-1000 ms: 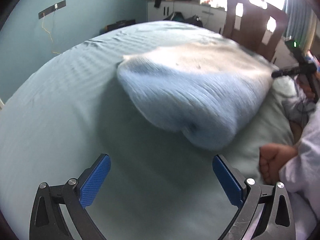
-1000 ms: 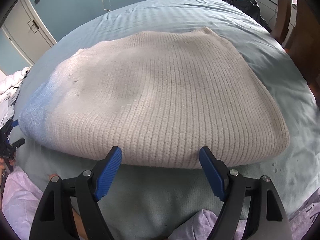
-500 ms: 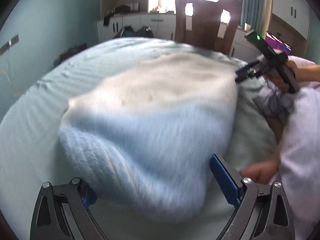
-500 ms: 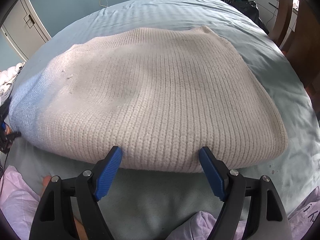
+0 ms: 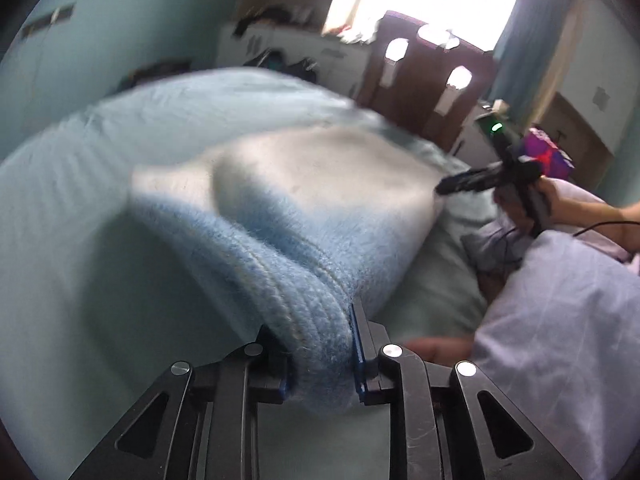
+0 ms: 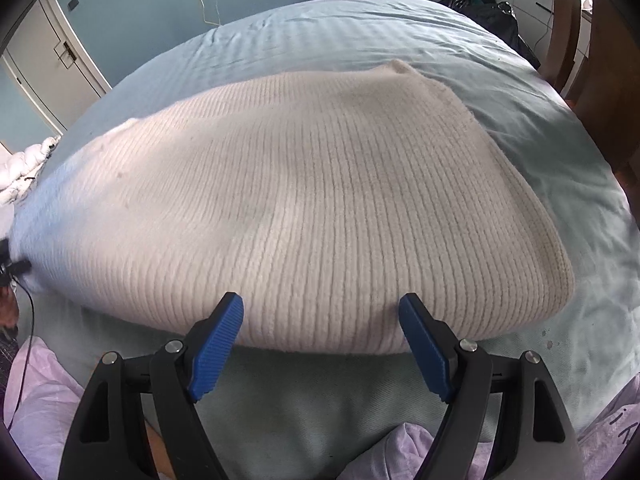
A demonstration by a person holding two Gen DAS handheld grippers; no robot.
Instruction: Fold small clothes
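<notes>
A folded knit sweater (image 6: 304,200), cream fading to light blue at one end, lies on the pale blue bed (image 6: 360,28). My left gripper (image 5: 320,356) is shut on the sweater's light blue corner (image 5: 304,304), which bunches between its blue pads. My right gripper (image 6: 322,344) is open, its blue pads (image 6: 218,344) just in front of the sweater's near folded edge, apart from it. The right gripper also shows in the left wrist view (image 5: 480,178) at the sweater's far end.
A dark wooden chair (image 5: 424,76) stands beyond the bed's far side under a bright window. The person's lilac clothing (image 5: 560,312) is at the right. White cabinets (image 5: 304,52) line the back wall. A white door (image 6: 52,64) is at the left.
My left gripper has moved in onto the sweater's blue corner and shut on it. The right gripper has stayed open at the near edge.
</notes>
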